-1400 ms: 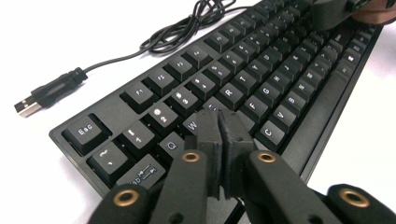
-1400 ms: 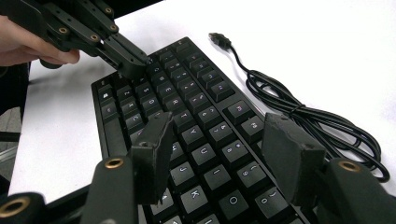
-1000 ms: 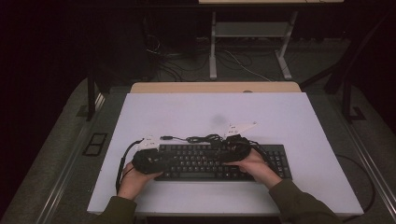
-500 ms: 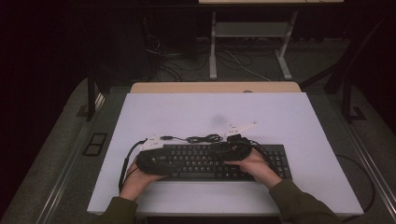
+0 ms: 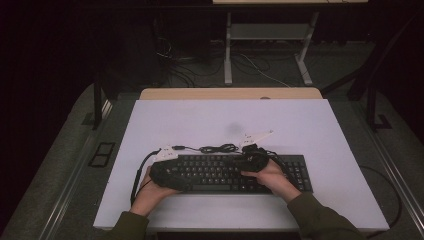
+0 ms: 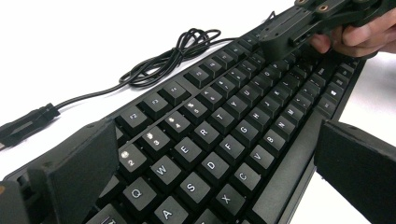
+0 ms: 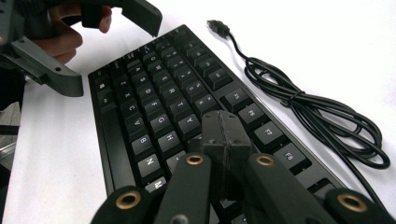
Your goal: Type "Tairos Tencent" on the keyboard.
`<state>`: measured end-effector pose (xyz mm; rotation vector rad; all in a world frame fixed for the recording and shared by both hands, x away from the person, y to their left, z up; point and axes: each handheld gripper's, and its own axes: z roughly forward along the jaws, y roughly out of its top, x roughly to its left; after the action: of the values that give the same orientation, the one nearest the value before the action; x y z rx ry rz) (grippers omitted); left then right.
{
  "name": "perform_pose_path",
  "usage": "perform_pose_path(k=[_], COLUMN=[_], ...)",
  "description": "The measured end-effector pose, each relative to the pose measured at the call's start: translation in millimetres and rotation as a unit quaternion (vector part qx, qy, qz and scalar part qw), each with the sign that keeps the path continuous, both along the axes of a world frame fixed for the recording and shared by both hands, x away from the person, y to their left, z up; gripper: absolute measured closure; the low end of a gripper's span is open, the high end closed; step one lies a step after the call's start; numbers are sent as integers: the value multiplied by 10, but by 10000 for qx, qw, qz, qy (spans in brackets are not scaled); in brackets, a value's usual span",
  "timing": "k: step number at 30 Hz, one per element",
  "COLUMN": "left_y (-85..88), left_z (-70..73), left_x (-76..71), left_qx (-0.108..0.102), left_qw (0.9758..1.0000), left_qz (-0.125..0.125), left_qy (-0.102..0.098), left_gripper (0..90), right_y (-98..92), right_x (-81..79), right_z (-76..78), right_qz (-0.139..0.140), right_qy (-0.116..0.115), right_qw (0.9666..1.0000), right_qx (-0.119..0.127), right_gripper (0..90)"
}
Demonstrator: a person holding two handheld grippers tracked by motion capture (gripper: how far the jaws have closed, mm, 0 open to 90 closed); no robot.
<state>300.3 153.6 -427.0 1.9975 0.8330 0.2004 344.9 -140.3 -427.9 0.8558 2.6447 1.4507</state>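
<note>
Left gripper (image 6: 219, 163) just spread wide astride keyboard (image 5: 235, 172) — right gripper (image 7: 227, 135) just closed, empty, above keys.

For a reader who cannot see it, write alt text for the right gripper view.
The right gripper, jaws shut with nothing between them, hangs over the black keyboard near its function keys. A coiled black cable lies on the white table; the open left gripper hovers at the far end.
</note>
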Motion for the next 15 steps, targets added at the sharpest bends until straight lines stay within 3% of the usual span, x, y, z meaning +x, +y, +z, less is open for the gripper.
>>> perform_pose_path(k=[15], left_y=[-27], left_z=[-23], left_x=[6], left_qx=[31], left_qw=[10000], left_qz=[-59], left_qy=[23], left_gripper=[0], right_y=[34], right_x=[4], right_z=[-58], right_qz=[-4], right_qy=[82], right_qw=[9994], right_qx=[-350], right_gripper=[895])
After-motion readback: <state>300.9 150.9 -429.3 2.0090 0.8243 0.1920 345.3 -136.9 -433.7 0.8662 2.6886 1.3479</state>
